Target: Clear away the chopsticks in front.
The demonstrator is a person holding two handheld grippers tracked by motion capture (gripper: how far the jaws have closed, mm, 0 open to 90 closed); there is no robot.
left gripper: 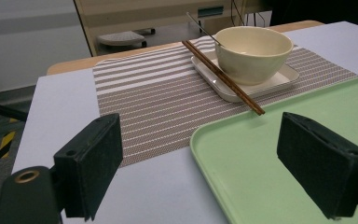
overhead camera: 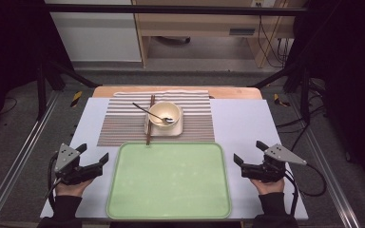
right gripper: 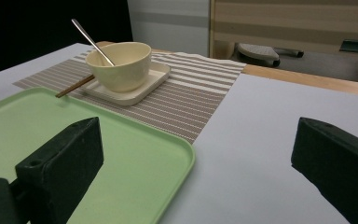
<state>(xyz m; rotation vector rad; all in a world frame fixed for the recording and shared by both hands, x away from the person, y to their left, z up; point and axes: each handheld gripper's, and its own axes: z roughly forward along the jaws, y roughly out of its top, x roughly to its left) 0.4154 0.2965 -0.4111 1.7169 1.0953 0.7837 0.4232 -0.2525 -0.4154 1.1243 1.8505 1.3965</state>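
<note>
Nearest the person, the left hand-held gripper (overhead camera: 94, 156) and the right hand-held gripper (overhead camera: 248, 154) rested on the pale bench (overhead camera: 244, 123), one at each short side of the empty pale green plastic tray (overhead camera: 168, 211). Both stood released, jaws wide apart with nothing between them, each just beside the tray's rim without touching it.

Beyond the tray lay a brown-and-white striped woven placemat (overhead camera: 123, 121). On it sat a square cream saucer (overhead camera: 178, 128) carrying a round cream ceramic bowl (overhead camera: 164, 114), with a slim metal spoon (overhead camera: 147, 110) leaning inside. A pair of dark brown wooden chopsticks (overhead camera: 149, 119) lay along the saucer's left edge, their near tips reaching the tray's far rim.

The step in hand looked like a first reach toward the tableware. It would probably go best by approaching the chopsticks low and level, pinching both sticks together near their middle, and staying clear of the spoon handle so that the bowl was not tipped
</note>
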